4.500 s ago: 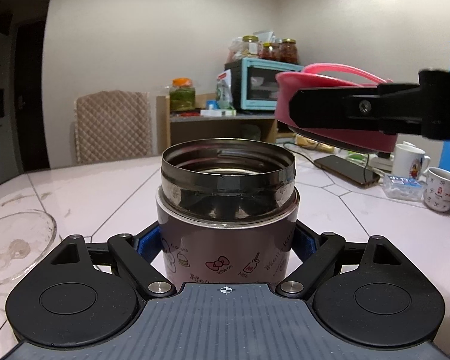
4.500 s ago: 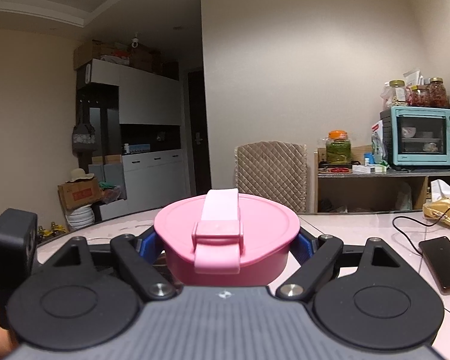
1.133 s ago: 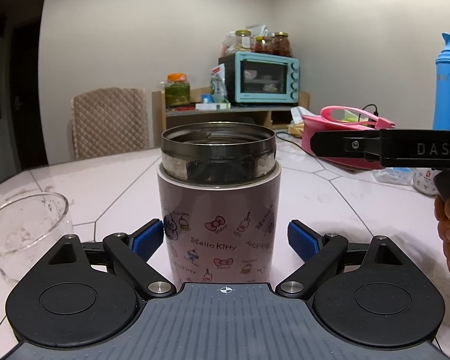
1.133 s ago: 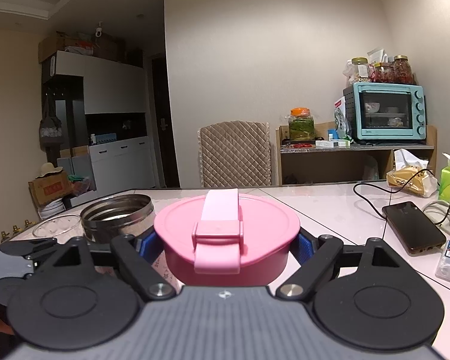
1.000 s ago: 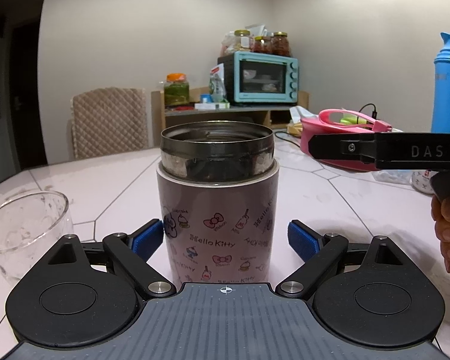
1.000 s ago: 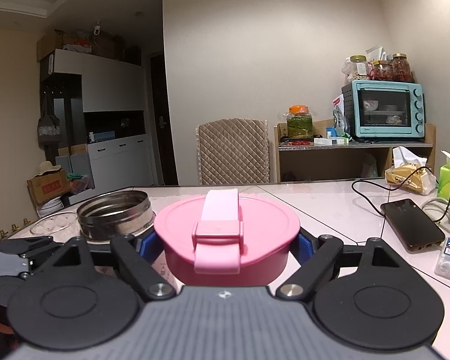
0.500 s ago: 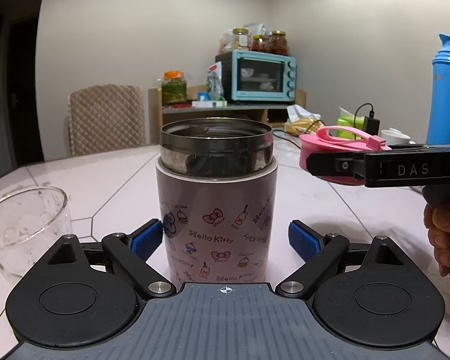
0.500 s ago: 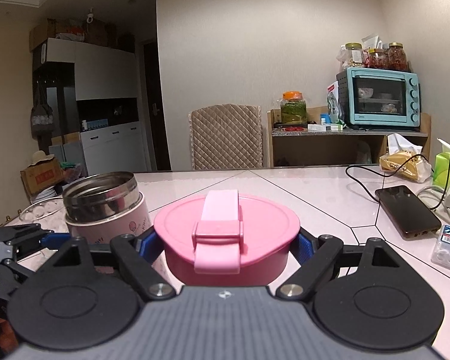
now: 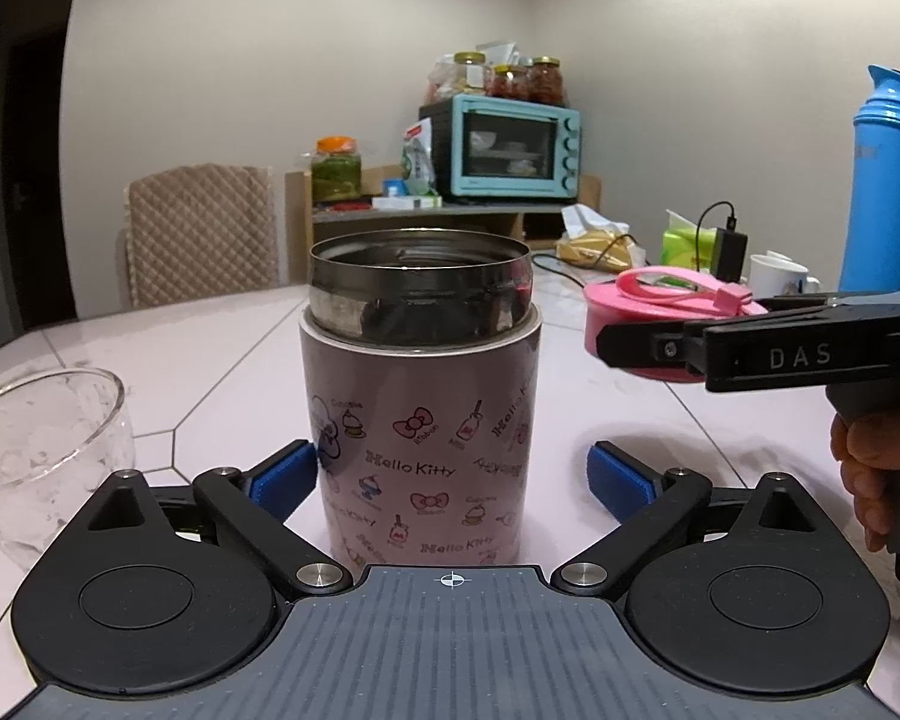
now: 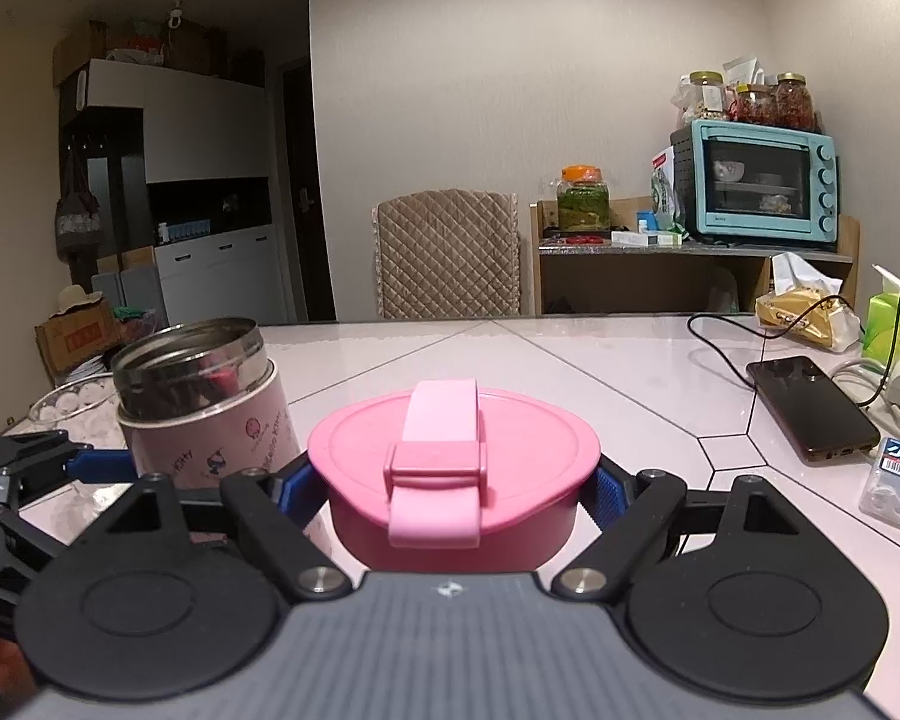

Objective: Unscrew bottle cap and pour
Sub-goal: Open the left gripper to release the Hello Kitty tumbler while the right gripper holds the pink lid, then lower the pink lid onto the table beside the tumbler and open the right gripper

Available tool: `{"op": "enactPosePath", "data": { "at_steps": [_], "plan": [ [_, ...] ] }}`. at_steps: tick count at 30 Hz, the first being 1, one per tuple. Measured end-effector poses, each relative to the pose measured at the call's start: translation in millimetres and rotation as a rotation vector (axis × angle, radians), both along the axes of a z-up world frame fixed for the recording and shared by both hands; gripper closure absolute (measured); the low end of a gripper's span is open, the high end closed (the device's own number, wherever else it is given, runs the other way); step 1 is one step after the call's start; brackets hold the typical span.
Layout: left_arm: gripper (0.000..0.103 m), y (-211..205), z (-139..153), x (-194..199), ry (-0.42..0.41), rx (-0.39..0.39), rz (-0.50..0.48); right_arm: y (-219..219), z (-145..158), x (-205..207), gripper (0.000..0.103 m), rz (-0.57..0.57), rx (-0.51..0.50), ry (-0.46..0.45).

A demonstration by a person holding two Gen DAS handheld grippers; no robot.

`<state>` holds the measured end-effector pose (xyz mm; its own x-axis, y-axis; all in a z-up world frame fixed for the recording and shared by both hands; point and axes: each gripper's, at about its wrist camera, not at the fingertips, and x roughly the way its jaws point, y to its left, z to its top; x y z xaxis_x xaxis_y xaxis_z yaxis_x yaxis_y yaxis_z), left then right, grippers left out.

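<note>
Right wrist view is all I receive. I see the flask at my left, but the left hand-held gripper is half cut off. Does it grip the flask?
Observer: No. The left hand-held gripper is opening its jaws. The flask stands between the blue pads, and that pad is clear of it.
Operator: Does my pink cap rest on the table?
Observer: No. The pink cap hangs above the table, clamped in the right hand-held gripper, about level with the flask's steel rim.
Operator: Is something standing beyond my right edge?
Observer: Yes, a tall blue bottle stands upright there.
</note>
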<state>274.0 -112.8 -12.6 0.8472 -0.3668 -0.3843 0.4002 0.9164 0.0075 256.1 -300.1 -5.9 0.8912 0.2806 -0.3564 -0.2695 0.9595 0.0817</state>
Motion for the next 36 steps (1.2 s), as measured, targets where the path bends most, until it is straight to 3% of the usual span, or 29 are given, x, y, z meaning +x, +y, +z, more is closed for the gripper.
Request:
{"op": "enactPosePath", "data": {
  "at_steps": [36],
  "plan": [
    [0.0,10,-3,2,0.046,0.027,-0.055,6,-21,18,0.018,0.029,-0.057,0.141]
  ]
}}
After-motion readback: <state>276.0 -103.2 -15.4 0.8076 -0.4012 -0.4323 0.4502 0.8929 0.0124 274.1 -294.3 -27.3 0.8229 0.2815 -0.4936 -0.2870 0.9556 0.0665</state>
